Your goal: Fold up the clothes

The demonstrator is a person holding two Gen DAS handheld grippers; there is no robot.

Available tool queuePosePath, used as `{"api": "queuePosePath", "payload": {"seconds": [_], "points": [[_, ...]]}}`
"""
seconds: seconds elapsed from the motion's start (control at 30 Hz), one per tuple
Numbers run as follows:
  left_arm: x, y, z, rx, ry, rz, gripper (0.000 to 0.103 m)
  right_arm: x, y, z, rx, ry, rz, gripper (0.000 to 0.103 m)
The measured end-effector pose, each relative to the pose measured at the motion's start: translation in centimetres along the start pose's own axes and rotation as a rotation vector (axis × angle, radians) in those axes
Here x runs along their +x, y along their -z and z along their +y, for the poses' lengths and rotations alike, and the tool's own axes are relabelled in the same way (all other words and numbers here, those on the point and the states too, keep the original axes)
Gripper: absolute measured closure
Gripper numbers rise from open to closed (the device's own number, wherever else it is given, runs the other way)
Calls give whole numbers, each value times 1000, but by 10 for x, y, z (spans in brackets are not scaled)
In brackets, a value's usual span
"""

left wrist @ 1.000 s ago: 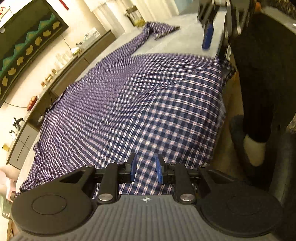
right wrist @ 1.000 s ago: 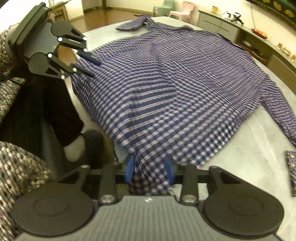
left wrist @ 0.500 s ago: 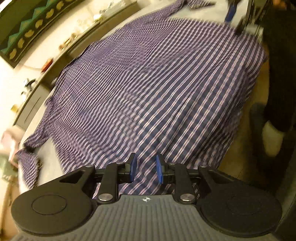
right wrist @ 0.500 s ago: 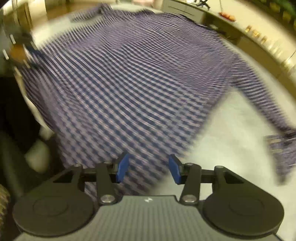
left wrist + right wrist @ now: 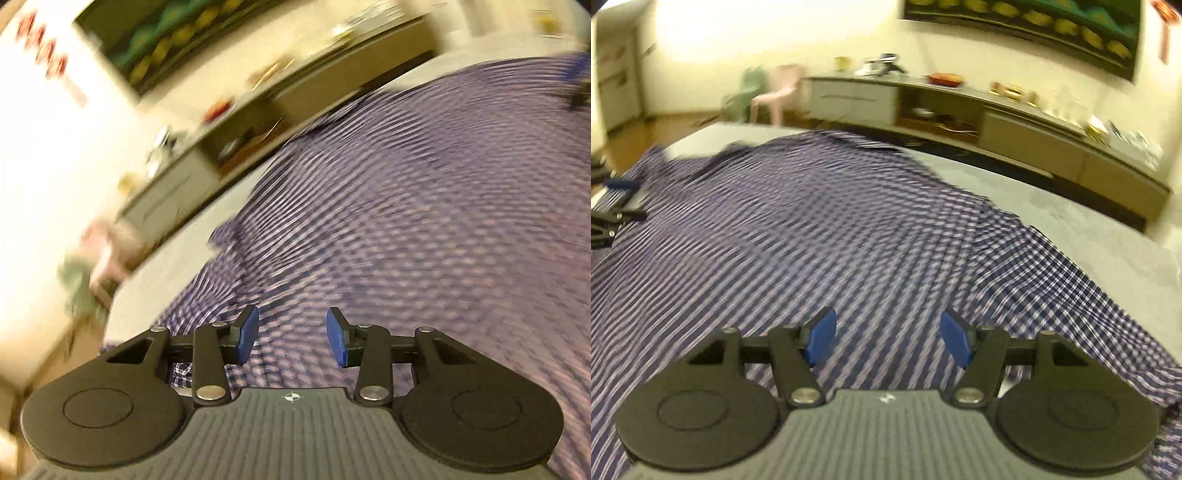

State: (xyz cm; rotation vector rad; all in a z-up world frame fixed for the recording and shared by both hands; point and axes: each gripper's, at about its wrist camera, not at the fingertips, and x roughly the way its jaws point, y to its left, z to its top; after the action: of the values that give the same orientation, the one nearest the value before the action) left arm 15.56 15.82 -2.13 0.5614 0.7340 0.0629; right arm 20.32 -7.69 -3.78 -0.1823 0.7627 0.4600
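1. The checked shirt lies spread over the grey table, back side up as far as you can tell, and it covers most of the top. One sleeve runs off the body of the shirt toward the near right edge of the table.

2. One second ago your right gripper was pinching the hem of the shirt. Now its jaws have just been opening; they stand spread above the cloth, with nothing pressed between the blue pads.

3. Your left gripper was nearly closed over the shirt hem a second ago. Its jaws have also just been opening, and they are now spread over the cloth without pinching it.

4. Both views have swung from the hem side toward the sleeve and shoulder side of the shirt, and both are blurred. Beyond the shirt you now see the long sideboard and the pink chair.

5. In my judgement this means the spreading step is finished: the shirt is released and lies flat enough. The next step is probably to take a sleeve or a side edge and fold it over the body of the shirt.

6. Be careful: the cloth still has some ripples near the sleeve, so a fast grab may take two layers together.
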Motion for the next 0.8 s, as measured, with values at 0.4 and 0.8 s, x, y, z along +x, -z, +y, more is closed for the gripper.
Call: {"api": "queuePosePath", "payload": {"seconds": [0.4, 0.8], "points": [[113, -28, 82, -407, 110, 35, 56, 71, -19, -73, 96, 88, 80, 59], [162, -62, 85, -381, 65, -10, 55, 60, 0, -72, 213, 170, 122, 20]]}}
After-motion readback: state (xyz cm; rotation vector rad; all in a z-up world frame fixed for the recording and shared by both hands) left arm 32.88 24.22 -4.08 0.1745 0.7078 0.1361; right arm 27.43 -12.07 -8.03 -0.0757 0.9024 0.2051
